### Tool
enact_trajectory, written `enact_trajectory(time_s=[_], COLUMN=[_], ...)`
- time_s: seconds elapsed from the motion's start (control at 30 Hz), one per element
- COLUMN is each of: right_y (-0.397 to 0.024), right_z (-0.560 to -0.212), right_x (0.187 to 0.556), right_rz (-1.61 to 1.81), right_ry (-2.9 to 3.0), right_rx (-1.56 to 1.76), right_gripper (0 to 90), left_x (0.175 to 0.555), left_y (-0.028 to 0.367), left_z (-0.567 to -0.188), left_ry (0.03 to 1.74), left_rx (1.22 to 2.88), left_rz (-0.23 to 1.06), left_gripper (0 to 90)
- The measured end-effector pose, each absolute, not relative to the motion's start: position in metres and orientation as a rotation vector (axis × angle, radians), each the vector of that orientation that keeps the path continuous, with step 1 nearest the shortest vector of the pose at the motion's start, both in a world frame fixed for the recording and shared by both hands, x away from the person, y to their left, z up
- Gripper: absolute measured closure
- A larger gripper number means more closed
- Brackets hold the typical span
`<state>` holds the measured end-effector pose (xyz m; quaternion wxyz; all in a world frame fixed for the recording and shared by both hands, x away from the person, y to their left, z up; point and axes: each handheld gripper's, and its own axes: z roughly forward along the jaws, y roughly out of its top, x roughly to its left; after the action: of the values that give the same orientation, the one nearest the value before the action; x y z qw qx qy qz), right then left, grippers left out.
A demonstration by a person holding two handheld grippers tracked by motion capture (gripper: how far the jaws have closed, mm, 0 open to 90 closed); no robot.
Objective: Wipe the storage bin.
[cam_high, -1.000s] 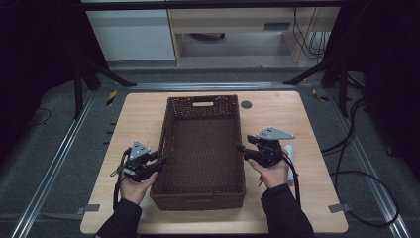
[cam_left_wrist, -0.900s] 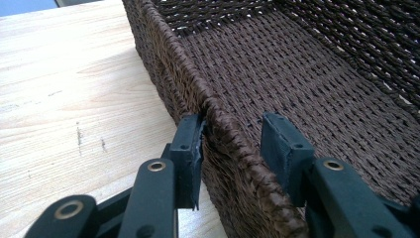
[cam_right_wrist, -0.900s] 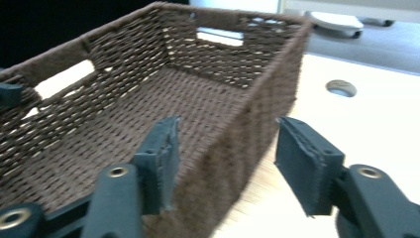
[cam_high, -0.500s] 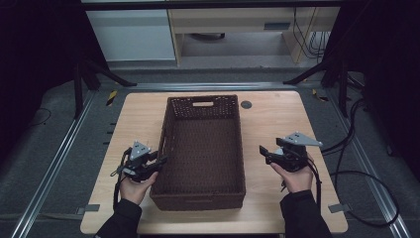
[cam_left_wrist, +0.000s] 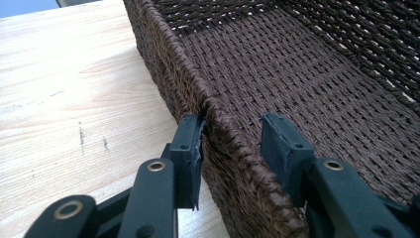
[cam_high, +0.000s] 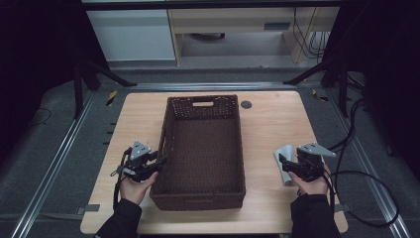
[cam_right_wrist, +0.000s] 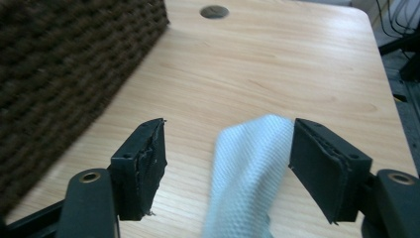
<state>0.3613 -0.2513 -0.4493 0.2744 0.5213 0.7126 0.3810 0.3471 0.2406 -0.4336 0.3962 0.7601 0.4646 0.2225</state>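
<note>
Straddling the near left wall of the woven basket (cam_left_wrist: 277, 74), left gripper (cam_left_wrist: 233, 153): jaws set one outside and one inside the rim, outer pad touching the weave, inner pad standing just off it; a loose bracket rather than a firm clamp, likely to keep the basket from sliding

Right gripper (cam_right_wrist: 228, 163): jaws spread wide, having just been opening, with a pale blue-white cloth (cam_right_wrist: 247, 168) lying between them on the wood, unpressed by either pad; judged a release or a fresh approach, cannot tell which

Cloth: on the table right of the basket, well apart from its wall, at the right gripper (cam_high: 297, 166)

Basket (cam_high: 203, 148): dark brown, rectangular, mid-table, nothing inside

Surface: light wooden table (cam_high: 277, 124) with a round dark grommet (cam_high: 246, 104) near the far edge

Room: dim, grey floor, metal rails, trailing cables, pale cabinets beyond
</note>
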Motion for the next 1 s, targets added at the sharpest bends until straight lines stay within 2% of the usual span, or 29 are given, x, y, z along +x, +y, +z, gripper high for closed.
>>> enact_trajectory(time_s=[0.4,1.0], right_y=[-0.272,-0.265], right_z=[-0.465,-0.486], right_x=[0.36,0.363], right_rz=[0.957,0.888], right_ry=[1.908,2.04], right_rx=[1.475,1.496], right_gripper=[39.8,58.2], left_x=[0.349,0.357], left_y=[0.241,0.252], left_z=[-0.431,-0.43], left_ry=[1.191,1.197], left_rx=[1.946,1.947], left_rz=[0.565,0.536], left_gripper=[62.3,67.2])
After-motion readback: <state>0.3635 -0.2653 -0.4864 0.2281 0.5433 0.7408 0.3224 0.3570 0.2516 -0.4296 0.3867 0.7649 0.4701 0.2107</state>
